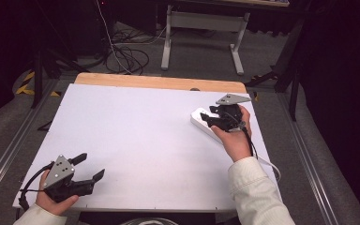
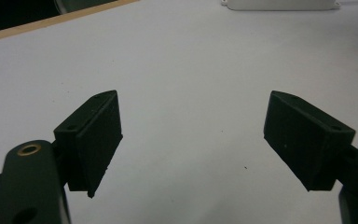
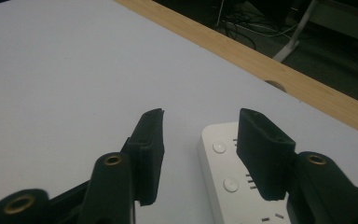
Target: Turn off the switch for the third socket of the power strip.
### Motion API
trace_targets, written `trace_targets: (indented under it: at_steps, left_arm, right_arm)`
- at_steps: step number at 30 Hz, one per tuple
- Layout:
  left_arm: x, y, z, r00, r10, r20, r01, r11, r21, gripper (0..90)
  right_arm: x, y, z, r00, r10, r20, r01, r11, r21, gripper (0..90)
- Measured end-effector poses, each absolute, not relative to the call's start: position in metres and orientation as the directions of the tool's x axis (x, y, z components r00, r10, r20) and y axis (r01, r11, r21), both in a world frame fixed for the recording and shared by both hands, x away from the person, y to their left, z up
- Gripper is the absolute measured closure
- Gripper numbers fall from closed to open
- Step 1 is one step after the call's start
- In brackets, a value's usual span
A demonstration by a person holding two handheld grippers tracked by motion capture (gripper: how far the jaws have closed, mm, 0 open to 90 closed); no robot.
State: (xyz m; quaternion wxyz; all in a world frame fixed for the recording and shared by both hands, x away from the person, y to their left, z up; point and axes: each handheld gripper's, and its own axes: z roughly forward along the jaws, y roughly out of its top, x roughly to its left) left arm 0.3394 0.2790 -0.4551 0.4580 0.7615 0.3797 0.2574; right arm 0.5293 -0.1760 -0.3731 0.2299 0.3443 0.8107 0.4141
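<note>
A white power strip (image 1: 205,124) lies flat on the right side of the white worktop (image 1: 136,136), toward its far edge, running slantwise from the far left to the near right. In the right gripper view the strip (image 3: 228,172) shows round buttons and socket slots on its top face, and its rounded end points toward the worktop's wooden far rim (image 3: 270,65). A white cable (image 1: 269,165) runs off near the person's right sleeve (image 1: 255,192) toward the worktop's right edge.

The right claw (image 1: 209,118) hovers over the strip's far end, held in the person's right hand (image 1: 236,138). Its jaws stand partly spread with nothing pinched between them; in its own view (image 3: 200,140) one jaw hangs above the strip's top face and the other above bare worktop just beside the strip.

The left claw (image 1: 90,168) is well apart from the strip, at the near left corner of the worktop, with its jaws spread wide and empty. Its own view (image 2: 193,135) looks across bare white surface to the strip (image 2: 279,4) at the far side.

Between the two claws the worktop is bare, so nothing stands in the way of the strip. Beyond the wooden rim lie loose cables on the floor (image 1: 126,56) and the white legs of another table (image 1: 201,37).
</note>
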Motion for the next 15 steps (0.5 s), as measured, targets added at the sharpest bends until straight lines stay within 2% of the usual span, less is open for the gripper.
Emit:
trace_targets:
  at_steps: [6, 11, 15]
  left_arm:
    - [0.339, 0.279, -0.455, 0.576, 0.816, 0.044, 0.341, -0.289, 0.894, 19.4]
    - [0.339, 0.279, -0.455, 0.576, 0.816, 0.046, 0.340, -0.290, 0.895, 19.4]
    - [0.339, 0.279, -0.455, 0.576, 0.816, 0.045, 0.340, -0.290, 0.895, 19.4]
  right_arm:
    - [0.517, -0.178, -0.368, -0.686, 0.725, -0.060, 0.352, 0.402, 0.845, 45.1]
    - [0.500, -0.179, -0.366, -0.713, 0.698, -0.062, 0.323, 0.405, 0.856, 35.2]
    - [0.491, -0.180, -0.366, -0.718, 0.693, -0.061, 0.315, 0.402, 0.860, 30.7]
